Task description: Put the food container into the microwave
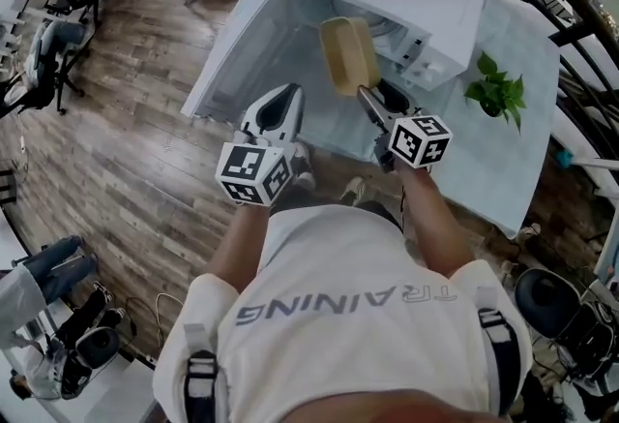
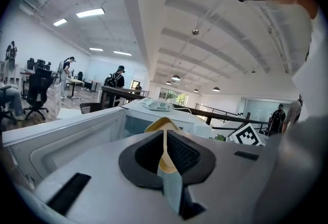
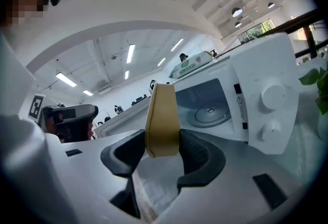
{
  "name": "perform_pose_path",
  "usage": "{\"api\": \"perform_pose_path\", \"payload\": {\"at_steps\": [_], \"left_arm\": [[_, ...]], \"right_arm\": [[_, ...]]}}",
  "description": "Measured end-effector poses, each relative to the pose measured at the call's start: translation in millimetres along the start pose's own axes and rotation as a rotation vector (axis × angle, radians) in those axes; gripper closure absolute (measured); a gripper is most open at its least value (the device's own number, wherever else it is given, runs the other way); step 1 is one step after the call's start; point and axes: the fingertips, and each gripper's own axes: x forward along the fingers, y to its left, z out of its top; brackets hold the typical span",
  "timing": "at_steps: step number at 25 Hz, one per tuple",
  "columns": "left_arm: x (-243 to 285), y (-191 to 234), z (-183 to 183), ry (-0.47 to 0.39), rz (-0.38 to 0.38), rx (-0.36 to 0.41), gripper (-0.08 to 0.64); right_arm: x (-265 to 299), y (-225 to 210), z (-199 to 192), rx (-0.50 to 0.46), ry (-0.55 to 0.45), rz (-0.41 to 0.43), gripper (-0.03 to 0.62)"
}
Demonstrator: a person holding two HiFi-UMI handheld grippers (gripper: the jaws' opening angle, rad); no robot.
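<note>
Task part-way. The microwave (image 1: 440, 10) stands with its door (image 1: 237, 58) swung open and its cavity and turntable (image 3: 209, 114) bare. The right gripper (image 3: 163, 152) has its jaws clamped on the container (image 1: 348, 53), which hangs in the air just before the opening, not yet inside. The left gripper (image 2: 165, 138) has its jaws pressed together on nothing and sits near the door. Left to do, by the look of it: carry the container in, set it on the turntable, let go.

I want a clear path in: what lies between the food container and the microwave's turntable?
Nothing: in the right gripper view, the stretch from the food container to the turntable is bare.
</note>
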Motion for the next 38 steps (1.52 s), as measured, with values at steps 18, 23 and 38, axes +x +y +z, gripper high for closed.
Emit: {"api": "perform_pose_path", "payload": {"at_steps": [18, 23, 38], "left_arm": [[24.3, 22.9, -28.2, 0.114, -0.123, -0.037, 0.512], [35.9, 29.2, -18.1, 0.099, -0.153, -0.036, 0.512], [49.5, 48.3, -13.5, 0.111, -0.168, -0.061, 0.512]], "right_arm": [[114.3, -63.0, -6.4, 0.307, -0.061, -0.188, 0.368], [127.6, -87.6, 10.5, 0.356, -0.130, -0.266, 0.368], [165.0, -140.7, 46.5, 0.466, -0.367, -0.369, 0.368]]}}
